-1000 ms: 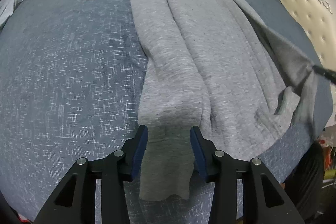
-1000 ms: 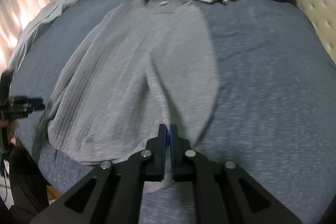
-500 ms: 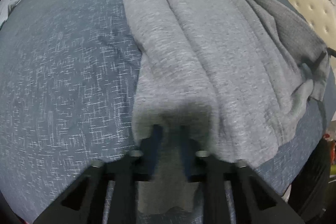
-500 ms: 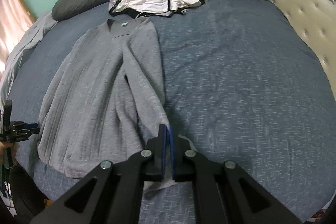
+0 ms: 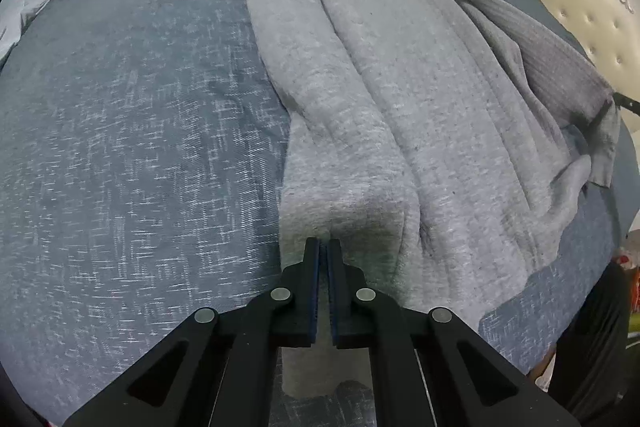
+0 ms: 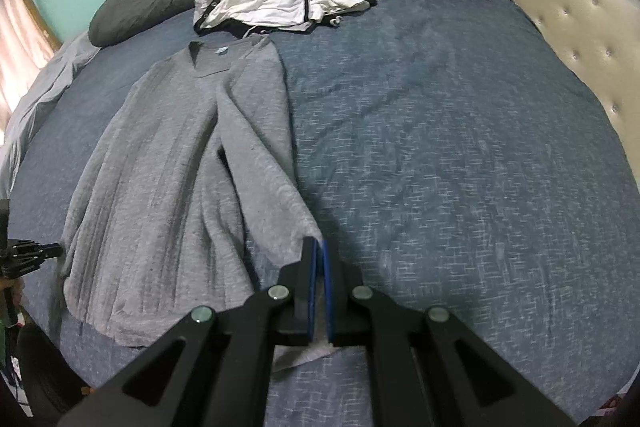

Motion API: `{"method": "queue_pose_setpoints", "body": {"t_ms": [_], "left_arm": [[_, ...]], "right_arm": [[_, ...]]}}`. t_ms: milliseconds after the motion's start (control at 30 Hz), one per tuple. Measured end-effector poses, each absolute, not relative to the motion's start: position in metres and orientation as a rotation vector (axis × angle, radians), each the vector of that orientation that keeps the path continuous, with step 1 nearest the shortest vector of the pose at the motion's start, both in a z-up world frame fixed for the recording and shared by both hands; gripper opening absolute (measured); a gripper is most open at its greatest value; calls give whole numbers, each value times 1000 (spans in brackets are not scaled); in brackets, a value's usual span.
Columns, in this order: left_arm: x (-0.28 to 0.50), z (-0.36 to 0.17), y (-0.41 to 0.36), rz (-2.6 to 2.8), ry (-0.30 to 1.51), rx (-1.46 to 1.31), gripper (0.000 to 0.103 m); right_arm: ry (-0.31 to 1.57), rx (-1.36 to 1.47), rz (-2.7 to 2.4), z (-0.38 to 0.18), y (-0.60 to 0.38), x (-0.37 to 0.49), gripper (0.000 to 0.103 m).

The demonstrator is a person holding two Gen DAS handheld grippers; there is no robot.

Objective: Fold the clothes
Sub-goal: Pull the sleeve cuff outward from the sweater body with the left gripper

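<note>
Where fingers [image 5: 324,247] gaped — sleeve [image 5: 344,211] pinched.

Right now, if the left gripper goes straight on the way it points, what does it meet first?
The left gripper is already shut on the grey sweater, on the sleeve end. Pushed further, it would probably press that sleeve into the blue bedcover right beneath; depth is hard to judge here.

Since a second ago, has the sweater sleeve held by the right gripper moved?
Yes. The sleeve in the right gripper has swung rightward off the sweater's body, toward the bare blue bedspread, now lying straight from the shoulder.
</note>
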State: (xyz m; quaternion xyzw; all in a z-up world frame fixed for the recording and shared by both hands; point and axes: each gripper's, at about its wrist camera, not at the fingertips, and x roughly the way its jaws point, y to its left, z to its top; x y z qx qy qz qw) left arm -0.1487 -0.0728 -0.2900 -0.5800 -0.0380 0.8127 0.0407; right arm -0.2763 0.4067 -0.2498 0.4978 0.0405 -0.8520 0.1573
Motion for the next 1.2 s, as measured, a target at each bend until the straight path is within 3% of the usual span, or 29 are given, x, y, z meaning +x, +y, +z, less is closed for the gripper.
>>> {"method": "queue_pose_setpoints", "body": {"t_ms": [267,867,1200], "left_arm": [[-149,-270,-110,2608,-175,-1784,3],[-138,-189,-237,2957,-6,-1751,3],[-124,-227,-280,2879,-265,-1881,6]], "right_arm": [[50,1491,-2522,-255,449,-291,3],[70,1565,-2597,-260,478,-307,3],[24,1635,-2625,-270,489,-310,3]]}}
